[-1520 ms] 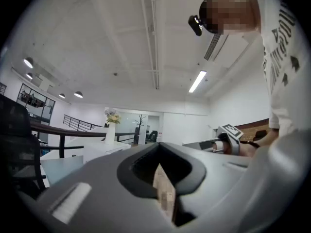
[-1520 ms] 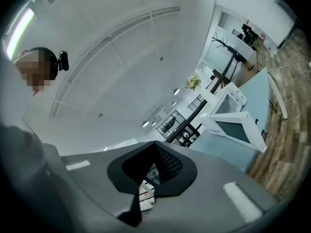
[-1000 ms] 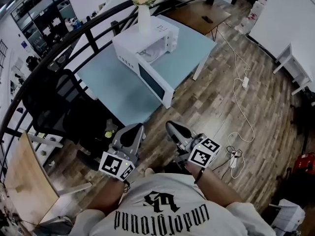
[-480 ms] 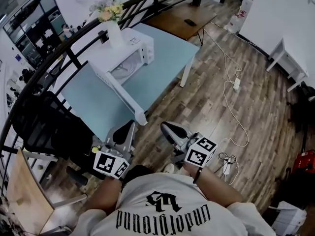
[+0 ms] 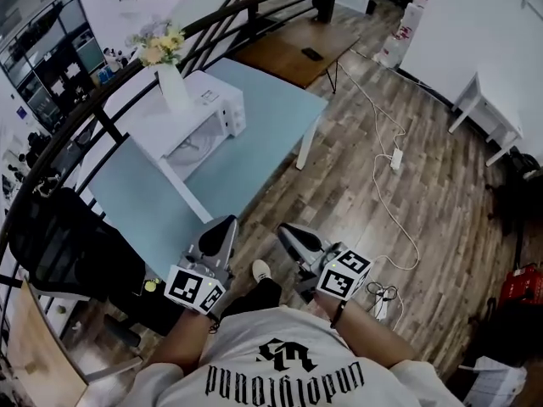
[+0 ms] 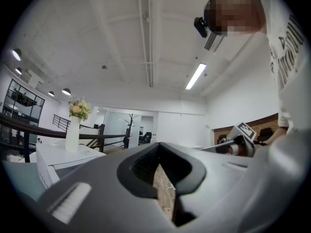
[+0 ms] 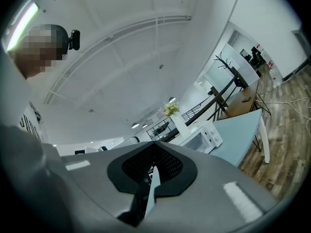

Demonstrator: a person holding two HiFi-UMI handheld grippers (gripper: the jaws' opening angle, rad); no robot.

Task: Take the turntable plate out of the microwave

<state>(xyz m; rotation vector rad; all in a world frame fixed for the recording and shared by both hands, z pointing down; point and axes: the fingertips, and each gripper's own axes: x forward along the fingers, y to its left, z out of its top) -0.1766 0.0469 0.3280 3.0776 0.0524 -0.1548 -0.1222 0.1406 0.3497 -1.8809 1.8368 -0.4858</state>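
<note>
The left hand-held gripper and the right hand-held gripper are both squeezed together, with nothing in them. The white microwave sits far off on the left of the blue counter, with its door open. The turntable plate inside is too faint to see.
</note>
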